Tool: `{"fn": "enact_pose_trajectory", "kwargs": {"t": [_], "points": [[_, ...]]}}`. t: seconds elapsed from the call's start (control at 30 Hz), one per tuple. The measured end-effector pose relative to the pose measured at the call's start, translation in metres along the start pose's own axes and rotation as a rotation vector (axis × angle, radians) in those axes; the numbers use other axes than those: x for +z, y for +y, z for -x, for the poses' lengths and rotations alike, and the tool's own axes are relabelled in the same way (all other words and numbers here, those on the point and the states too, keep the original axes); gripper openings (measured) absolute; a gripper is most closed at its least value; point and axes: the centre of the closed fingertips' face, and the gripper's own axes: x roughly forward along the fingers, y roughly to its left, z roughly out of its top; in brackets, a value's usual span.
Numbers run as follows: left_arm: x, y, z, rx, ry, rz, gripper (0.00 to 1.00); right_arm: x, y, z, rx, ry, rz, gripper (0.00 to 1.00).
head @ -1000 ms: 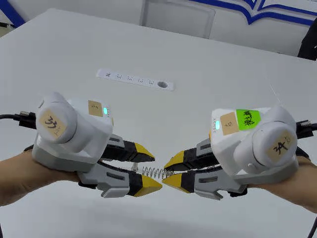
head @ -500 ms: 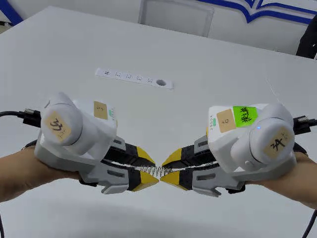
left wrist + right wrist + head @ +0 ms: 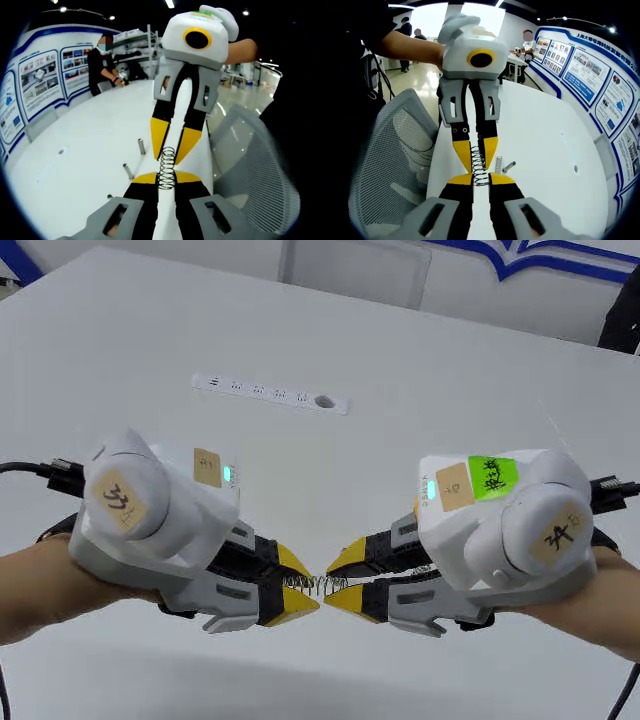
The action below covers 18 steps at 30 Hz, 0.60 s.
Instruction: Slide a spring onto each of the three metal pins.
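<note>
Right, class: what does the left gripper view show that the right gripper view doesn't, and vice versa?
Left gripper view: two metal pins apart on the table. Right gripper view: a loose spring beside a single pin. Both share the held spring, gripped at its ends by the left gripper and right gripper, plus a mesh chair.

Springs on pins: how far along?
Done: no finished pin visible. In hand: one spring, clamped between left gripper and right gripper, tips facing; any pin inside is hidden. To do: bare pin and second bare pin on the table, plus a loose spring lying on it.
</note>
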Motion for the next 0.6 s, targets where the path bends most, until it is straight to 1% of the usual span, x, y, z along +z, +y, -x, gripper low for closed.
{"fn": "enact_pose_trajectory", "kwargs": {"t": [0.07, 0.2, 0.27, 0.4, 0.43, 0.47, 0.5, 0.57, 0.6], "points": [[0.000, 0.000, 0.001, -0.001, -0.003, 0.002, 0.10, 0.000, 0.000, 0.000, 0.000, -0.007, 0.002, 0.12], [0.001, -0.002, 0.001, -0.010, -0.008, -0.001, 0.10, -0.002, 0.000, 0.000, 0.012, -0.022, -0.027, 0.12], [0.001, -0.003, 0.001, -0.012, -0.009, -0.001, 0.10, -0.006, 0.000, -0.001, 0.019, -0.015, -0.051, 0.12], [0.002, -0.003, 0.002, -0.019, -0.014, -0.001, 0.10, -0.010, -0.001, 0.000, 0.019, -0.025, -0.084, 0.12], [0.003, -0.003, 0.002, -0.018, -0.017, -0.004, 0.10, -0.011, 0.000, 0.000, 0.027, -0.026, -0.109, 0.12], [0.003, -0.003, 0.003, -0.018, -0.018, -0.004, 0.10, -0.011, -0.002, 0.000, 0.021, -0.032, -0.108, 0.12], [0.004, -0.003, 0.003, -0.018, -0.020, -0.003, 0.10, -0.009, -0.002, 0.001, 0.021, -0.051, -0.124, 0.12], [0.004, -0.003, 0.003, -0.019, -0.020, -0.003, 0.10, -0.003, -0.001, 0.002, 0.035, -0.091, -0.153, 0.12], [0.003, -0.003, 0.003, -0.021, -0.018, -0.004, 0.10, -0.002, -0.001, 0.003, 0.037, -0.096, -0.156, 0.12]]}}
